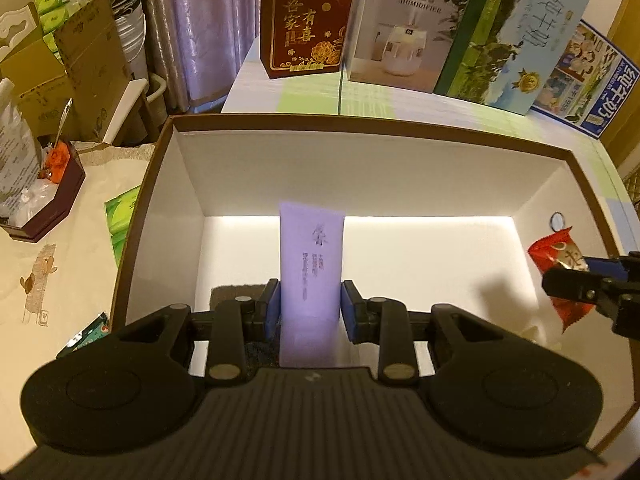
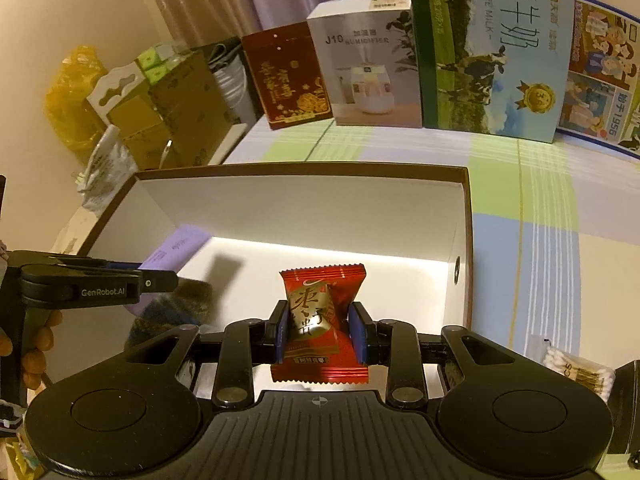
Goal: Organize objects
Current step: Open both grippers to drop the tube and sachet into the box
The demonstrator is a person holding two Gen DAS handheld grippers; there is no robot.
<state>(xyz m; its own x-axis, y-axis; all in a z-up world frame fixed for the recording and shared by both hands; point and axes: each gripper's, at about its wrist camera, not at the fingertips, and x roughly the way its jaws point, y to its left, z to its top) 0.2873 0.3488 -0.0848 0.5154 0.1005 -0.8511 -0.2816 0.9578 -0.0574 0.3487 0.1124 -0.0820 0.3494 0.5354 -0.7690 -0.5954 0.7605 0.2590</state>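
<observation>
The left gripper (image 1: 309,306) clamps the lilac tube (image 1: 311,264) and the right gripper (image 2: 320,330) pinches the red candy (image 2: 320,320) over the open box (image 1: 360,168); releasing from this height could bounce either out.

The open box (image 1: 360,184) floor is lying largely bare; a dark cloth (image 2: 176,304) is occupying its near-left corner. Upright cartons (image 2: 492,48) are blocking passage behind.

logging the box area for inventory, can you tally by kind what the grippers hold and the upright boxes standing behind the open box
Tubes held: 1, the purple tube in the left gripper
Candy packets held: 1, the red packet in the right gripper
Upright boxes behind the open box: 4: red box, humidifier box, milk carton, blue box
Total: 6
</observation>
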